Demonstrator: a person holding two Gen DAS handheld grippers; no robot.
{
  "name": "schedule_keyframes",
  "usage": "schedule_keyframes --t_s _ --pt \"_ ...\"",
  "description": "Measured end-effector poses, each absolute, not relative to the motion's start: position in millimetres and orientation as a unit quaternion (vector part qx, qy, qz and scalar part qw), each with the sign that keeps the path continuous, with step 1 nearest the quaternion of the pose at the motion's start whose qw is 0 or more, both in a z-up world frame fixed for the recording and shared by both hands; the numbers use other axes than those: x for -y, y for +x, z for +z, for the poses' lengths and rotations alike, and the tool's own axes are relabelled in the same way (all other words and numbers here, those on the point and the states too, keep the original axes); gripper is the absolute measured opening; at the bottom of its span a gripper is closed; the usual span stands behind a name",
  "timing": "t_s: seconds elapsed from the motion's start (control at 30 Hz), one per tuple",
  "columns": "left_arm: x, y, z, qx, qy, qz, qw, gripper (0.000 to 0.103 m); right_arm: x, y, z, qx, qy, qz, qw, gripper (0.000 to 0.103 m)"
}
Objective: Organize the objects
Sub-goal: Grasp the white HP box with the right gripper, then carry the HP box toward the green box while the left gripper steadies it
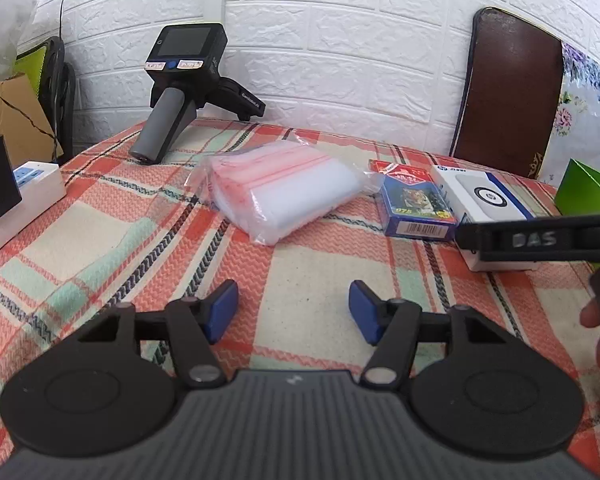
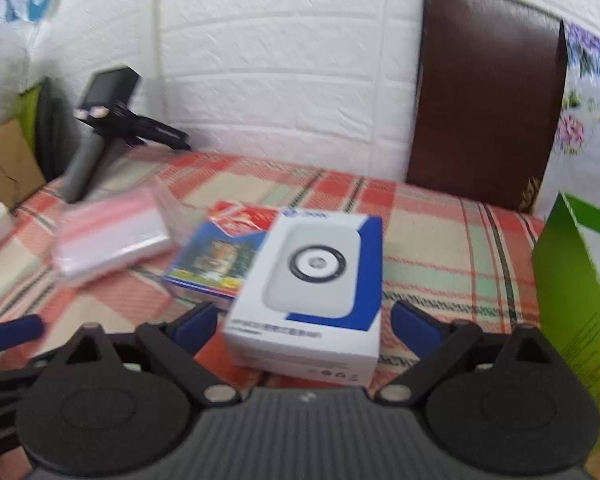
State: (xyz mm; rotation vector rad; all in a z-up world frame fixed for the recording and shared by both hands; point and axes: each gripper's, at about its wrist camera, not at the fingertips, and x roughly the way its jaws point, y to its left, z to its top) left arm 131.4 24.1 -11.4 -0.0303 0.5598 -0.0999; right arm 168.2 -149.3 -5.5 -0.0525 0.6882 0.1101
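On the plaid tablecloth [image 1: 308,264] lie a clear pack of zip bags [image 1: 284,188] [image 2: 108,240], a blue card box with a tiger picture [image 1: 414,204] [image 2: 212,260] and a white-and-blue device box [image 1: 488,196] [image 2: 312,276], side by side. My left gripper [image 1: 294,308] hovers open over bare cloth in front of the bags, with nothing between its blue pads. My right gripper [image 2: 306,326] stands open around the near end of the white-and-blue box. A small gap shows at the right pad [image 2: 414,326]. One left fingertip [image 2: 16,330] shows at the right wrist view's left edge.
A black hand-held gripper tool [image 1: 180,92] rests at the back left by the white brick wall. A white power strip [image 1: 24,196] and a cardboard box [image 1: 8,120] sit at the left. A brown chair back [image 1: 508,92] and a green carton [image 2: 572,280] stand at the right.
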Motion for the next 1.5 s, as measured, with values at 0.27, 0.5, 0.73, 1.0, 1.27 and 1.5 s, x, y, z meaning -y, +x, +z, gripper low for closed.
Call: schedule_keyframes --t_s 0.27,0.5,0.73,1.0,1.27,1.5 --pt "-25.2 131.0 -12.9 -0.276 -0.015 -0.053 0.96 0.066 173.8 114.2 -17.1 -0.355 -0.03 0.085 0.93 0.08" --pt "-15.7 129.0 -8.5 -0.286 0.008 -0.055 0.956 0.067 225.7 15.6 -8.2 -0.36 -0.073 0.167 0.915 0.081" --pt "53.7 113.4 17.9 -0.307 -0.015 -0.209 0.928 0.067 293.6 -46.9 1.2 -0.329 -0.118 0.035 0.936 0.087" --pt "155.6 104.5 22.1 -0.356 -0.008 -0.357 0.863 0.068 332.8 -76.5 5.9 -0.303 -0.066 -0.021 0.951 0.09" --pt "181.1 96.5 7.2 -0.4 -0.008 -0.384 0.832 0.068 335.9 -62.2 -13.8 -0.32 0.006 0.005 0.947 0.088" --pt "182.0 81.8 16.4 -0.41 -0.032 -0.392 0.823 0.063 335.5 -54.7 -14.9 -0.315 0.036 0.024 0.948 0.069"
